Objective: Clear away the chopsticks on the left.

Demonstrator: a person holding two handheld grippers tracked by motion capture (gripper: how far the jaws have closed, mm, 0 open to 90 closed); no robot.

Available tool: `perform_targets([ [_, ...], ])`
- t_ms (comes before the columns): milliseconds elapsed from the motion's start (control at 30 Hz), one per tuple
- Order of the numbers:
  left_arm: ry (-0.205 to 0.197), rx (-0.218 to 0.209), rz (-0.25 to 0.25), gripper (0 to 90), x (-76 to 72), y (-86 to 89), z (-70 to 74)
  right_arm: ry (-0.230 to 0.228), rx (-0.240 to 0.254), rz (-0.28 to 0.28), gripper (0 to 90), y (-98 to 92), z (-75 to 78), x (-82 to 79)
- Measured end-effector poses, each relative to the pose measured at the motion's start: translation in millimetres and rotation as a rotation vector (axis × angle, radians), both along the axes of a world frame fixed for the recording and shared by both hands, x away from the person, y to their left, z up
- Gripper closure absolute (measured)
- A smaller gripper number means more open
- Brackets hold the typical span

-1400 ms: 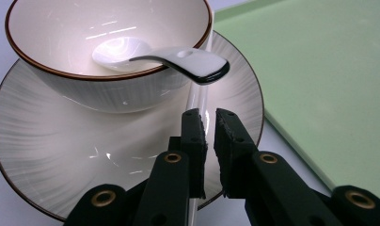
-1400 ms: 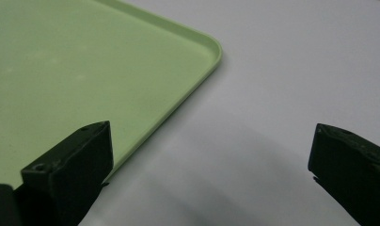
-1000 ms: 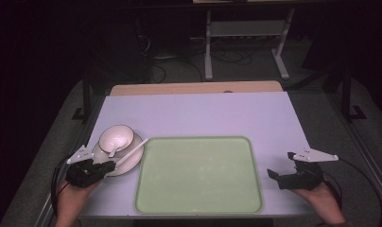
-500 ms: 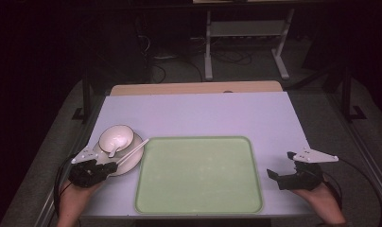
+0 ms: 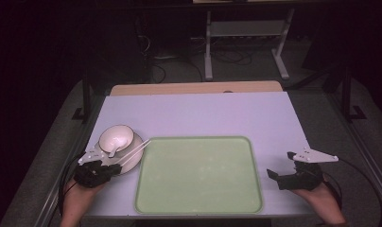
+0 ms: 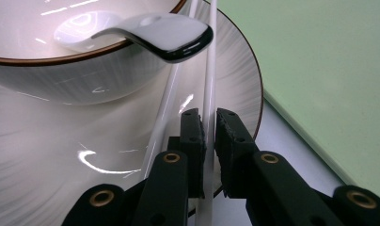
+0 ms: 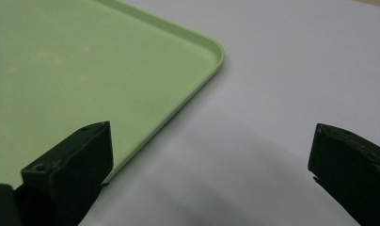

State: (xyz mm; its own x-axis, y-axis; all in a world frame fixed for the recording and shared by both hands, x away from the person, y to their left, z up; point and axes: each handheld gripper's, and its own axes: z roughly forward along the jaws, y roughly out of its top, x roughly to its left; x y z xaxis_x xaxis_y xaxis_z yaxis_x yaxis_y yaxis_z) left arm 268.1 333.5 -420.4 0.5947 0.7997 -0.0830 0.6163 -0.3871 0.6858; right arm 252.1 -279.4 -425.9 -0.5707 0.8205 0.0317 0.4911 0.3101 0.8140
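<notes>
Chopstick point(image 6: 208, 94) between left tongs point(image 6: 209, 123)

So the table point(image 5: 198, 113) has a pale lilac-white top, with a strip of bare wood showing along the far edge. Sitting straight on it is a big light green tray point(image 5: 198, 175) with rounded corners, pretty much centred and close to the near edge. Just left of the tray, almost touching its rim, there's a white plate point(image 5: 132, 158) with a thin dark rim. The top right of the tray is bare, same for the whole far half.
</notes>
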Motion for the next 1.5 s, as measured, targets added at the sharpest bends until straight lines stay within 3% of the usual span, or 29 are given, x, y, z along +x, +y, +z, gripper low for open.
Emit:
perform_targets([
  [467, 0.021, 0.001, -0.011, 83.8, 4.0, -4.0, -1.0, 0.004, 0.000, -0.001, 0.0, 0.0, -0.6, 0.4],
  [933, -0.027, -0.026, -0.014, 84.2, 0.4, -5.4, 14.0, -0.001, 0.003, -0.002, 0.0, -0.4, -0.1, 0.3],
  [1167, -0.043, -0.037, -0.069, 84.2, 0.3, -21.8, 23.4, -0.004, 0.004, -0.003, 0.0, -0.7, 0.4, -0.3],
  [1500, -0.045, -0.047, -0.112, 84.2, 3.7, -39.5, 28.7, -0.015, 0.011, -0.005, 0.0, -0.7, 1.1, -0.4],
])
